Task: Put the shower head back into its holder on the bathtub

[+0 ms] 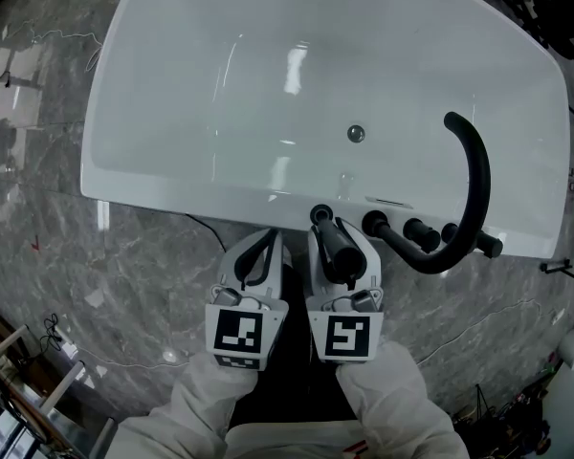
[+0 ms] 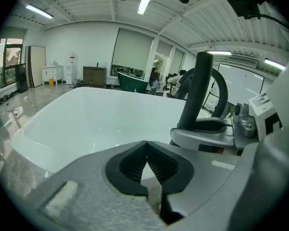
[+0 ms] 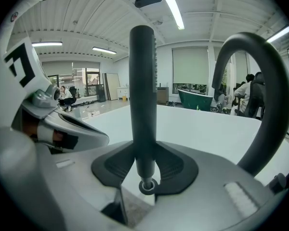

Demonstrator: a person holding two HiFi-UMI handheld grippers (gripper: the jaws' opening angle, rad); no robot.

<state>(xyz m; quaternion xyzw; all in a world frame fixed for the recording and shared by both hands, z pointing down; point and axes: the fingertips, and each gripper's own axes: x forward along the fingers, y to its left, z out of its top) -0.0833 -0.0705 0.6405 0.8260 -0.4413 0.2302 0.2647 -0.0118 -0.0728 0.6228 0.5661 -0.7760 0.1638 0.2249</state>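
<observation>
On grey marble flooring (image 1: pixel 48 256) stands a white bathtub (image 1: pixel 220 75).

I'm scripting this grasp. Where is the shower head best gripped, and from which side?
Grip the shower head low on its straight, round shaft, coming from outside the bathtub, as the right claw does: it stands upright, so jaws close squarely across it.
</observation>
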